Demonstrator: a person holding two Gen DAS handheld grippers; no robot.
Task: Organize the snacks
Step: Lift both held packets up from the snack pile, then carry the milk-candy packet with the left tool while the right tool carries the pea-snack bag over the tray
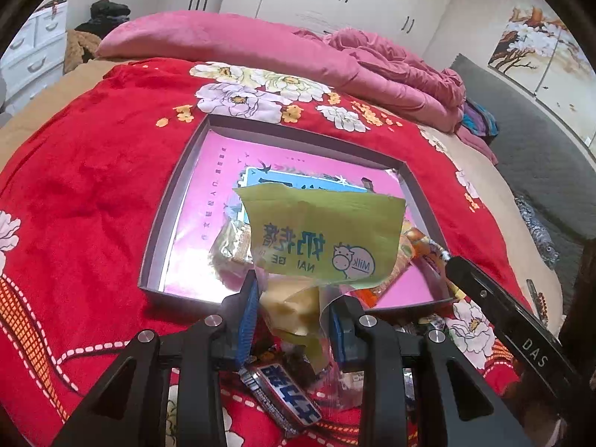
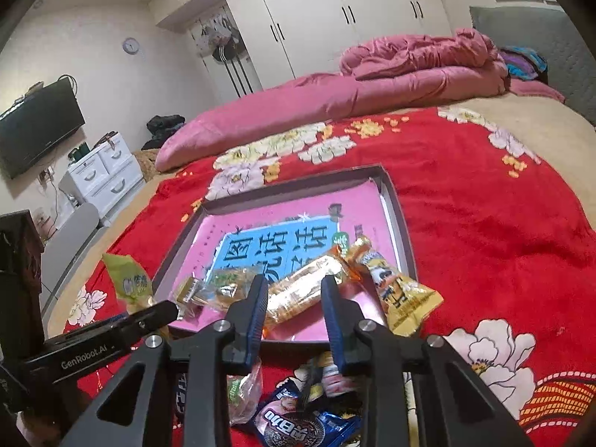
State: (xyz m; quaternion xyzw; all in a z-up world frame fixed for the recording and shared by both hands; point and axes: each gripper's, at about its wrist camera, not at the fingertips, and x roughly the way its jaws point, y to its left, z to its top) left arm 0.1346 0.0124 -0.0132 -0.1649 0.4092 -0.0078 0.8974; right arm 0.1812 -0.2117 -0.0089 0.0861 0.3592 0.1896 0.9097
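My left gripper is shut on a green milk-snack packet and holds it up above the near edge of the shallow grey box with a pink printed bottom. The packet also shows in the right wrist view at the left. My right gripper is open and empty, just above the box's near rim. Inside the box lie an orange-gold wafer packet, a yellow packet and small clear-wrapped snacks.
The box sits on a red floral blanket on a bed. Loose snacks lie near me: a blue bar and a blue biscuit packet. A pink quilt is heaped at the far side.
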